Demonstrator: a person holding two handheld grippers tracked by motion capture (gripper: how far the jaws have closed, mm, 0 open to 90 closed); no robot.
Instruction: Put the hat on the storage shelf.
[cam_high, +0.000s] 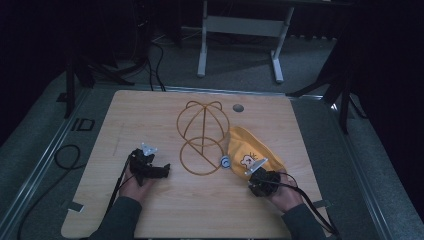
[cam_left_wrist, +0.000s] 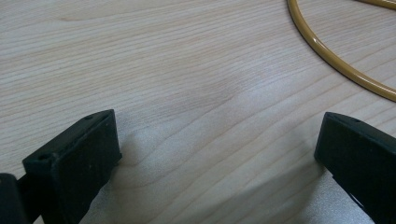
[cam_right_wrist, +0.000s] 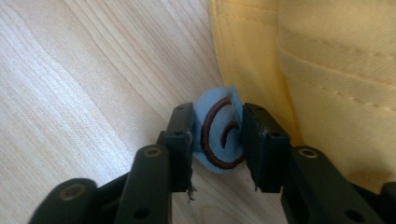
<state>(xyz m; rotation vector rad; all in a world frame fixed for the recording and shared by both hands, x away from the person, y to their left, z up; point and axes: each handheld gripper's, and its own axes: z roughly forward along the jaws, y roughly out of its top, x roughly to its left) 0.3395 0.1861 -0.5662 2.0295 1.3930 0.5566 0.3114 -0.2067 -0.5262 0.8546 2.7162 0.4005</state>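
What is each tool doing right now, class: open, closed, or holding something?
Left tool: open, nothing between its jaws, just bare table.
Right tool: closed on the small blue patch at the edge of the yellow cap.

light: dim around the table (cam_high: 150, 210), surroundings near black | gripper views: bright, soft sheen on the wood | shadows: faint under jaws | blur: high view grainy

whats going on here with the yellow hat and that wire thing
A person works at a wooden table with a hand-held gripper in each hand. The right hand-held gripper is closed on a small blue patch at the edge of a yellow cap. The left hand-held gripper rests open beside a yellow wire frame.
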